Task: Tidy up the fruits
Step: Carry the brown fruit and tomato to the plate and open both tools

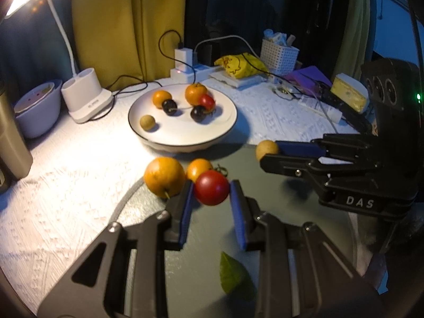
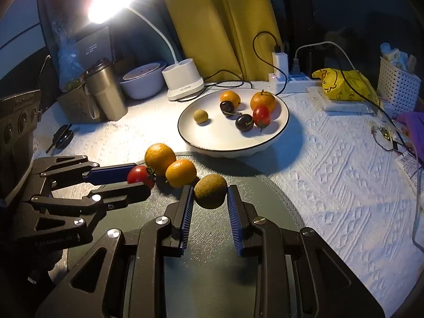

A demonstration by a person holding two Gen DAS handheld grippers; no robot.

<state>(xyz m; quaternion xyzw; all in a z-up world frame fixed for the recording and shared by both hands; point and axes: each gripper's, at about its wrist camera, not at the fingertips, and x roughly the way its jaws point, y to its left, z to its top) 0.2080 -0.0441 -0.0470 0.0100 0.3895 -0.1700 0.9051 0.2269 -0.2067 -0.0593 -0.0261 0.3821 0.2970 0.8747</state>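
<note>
While the left gripper [image 1: 212, 188] holds the tomato [image 1: 212, 187] just above the mat [image 1: 278, 206], it should carry it level to the plate [image 1: 225, 132], clear of the oranges [image 1: 164, 176]. The right gripper [image 2: 209, 193] is closed on the longan [image 2: 210, 191]; it should wait, then follow, releasing low onto the plate.

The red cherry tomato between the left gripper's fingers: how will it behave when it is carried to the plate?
The cherry tomato is round and glossy, so it may slip or roll away if released early. Its skin looks thin, so a hard squeeze from the left gripper could probably burst it. It looks small, likely light.
</note>
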